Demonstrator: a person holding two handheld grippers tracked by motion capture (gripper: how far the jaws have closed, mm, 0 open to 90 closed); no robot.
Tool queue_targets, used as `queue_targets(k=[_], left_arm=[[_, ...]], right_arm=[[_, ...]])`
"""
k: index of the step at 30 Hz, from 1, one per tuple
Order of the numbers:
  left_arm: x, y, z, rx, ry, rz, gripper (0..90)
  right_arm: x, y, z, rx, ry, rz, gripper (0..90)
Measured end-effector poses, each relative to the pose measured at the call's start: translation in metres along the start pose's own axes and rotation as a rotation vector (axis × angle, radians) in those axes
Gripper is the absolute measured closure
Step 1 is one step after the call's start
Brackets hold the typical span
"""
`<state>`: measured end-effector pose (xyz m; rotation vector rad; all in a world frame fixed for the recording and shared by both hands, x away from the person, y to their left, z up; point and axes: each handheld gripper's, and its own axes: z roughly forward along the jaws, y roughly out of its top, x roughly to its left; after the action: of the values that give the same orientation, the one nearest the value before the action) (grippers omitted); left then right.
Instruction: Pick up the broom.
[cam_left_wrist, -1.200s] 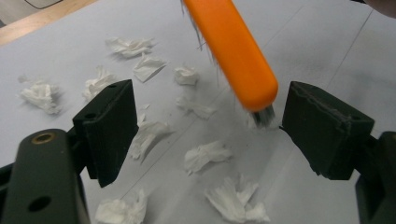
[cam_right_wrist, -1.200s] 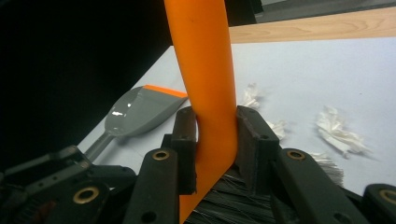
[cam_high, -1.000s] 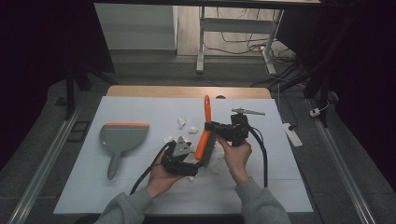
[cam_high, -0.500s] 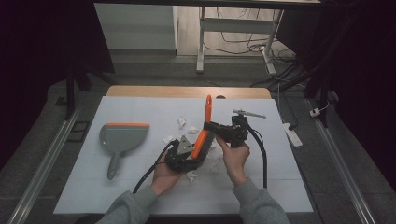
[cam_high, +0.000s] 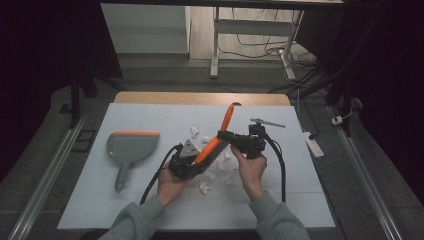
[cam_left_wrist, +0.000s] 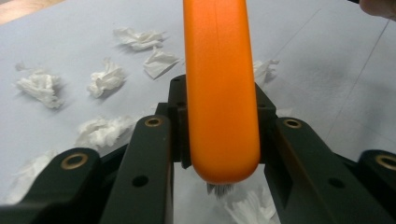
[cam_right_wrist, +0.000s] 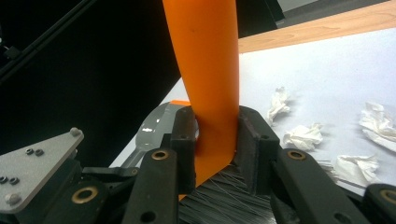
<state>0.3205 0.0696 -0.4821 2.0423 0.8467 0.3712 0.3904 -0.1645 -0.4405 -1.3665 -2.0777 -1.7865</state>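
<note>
Both grippers' fingers clamp the orange brush (cam_high: 216, 136); paper scraps (cam_high: 219, 170) unswept on tabletop (cam_high: 150, 200), dustpan (cam_high: 129, 148) empty & apart.

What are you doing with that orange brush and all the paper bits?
A person holds an orange brush with both hand-held grippers: the left hand-held gripper and the right hand-held gripper are each clamped on it. Crumpled paper scraps lie on the white table. A grey dustpan waits to the left.
</note>
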Motion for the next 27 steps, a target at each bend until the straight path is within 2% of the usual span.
queue_targets(k=[9,13,16,20,23,25,27], left_arm=[[0.003,0.0,-0.004,-0.016,0.006,0.008,69.8],[0.003,0.0,-0.009,-0.049,0.019,0.017,69.9],[0.008,0.0,-0.012,-0.06,-0.003,0.012,70.0],[0.009,-0.001,-0.013,-0.064,-0.007,0.017,70.0],[0.009,-0.001,-0.013,-0.065,-0.005,0.024,69.8],[0.007,-0.003,-0.012,-0.073,0.0,0.04,69.7],[0.004,-0.004,-0.01,-0.081,0.004,0.044,69.5]], right_arm=[[-0.001,0.001,0.0,0.013,0.011,0.008,68.3],[-0.001,0.001,0.001,0.012,0.015,0.009,65.3],[-0.003,0.0,0.001,0.019,0.024,0.023,65.0],[-0.003,0.0,0.002,0.026,0.031,0.026,64.7],[-0.004,0.0,0.002,0.022,0.044,0.04,67.5],[-0.006,0.001,0.0,0.007,0.078,0.07,69.8],[-0.007,0.0,-0.002,0.002,0.071,0.061,70.1]])
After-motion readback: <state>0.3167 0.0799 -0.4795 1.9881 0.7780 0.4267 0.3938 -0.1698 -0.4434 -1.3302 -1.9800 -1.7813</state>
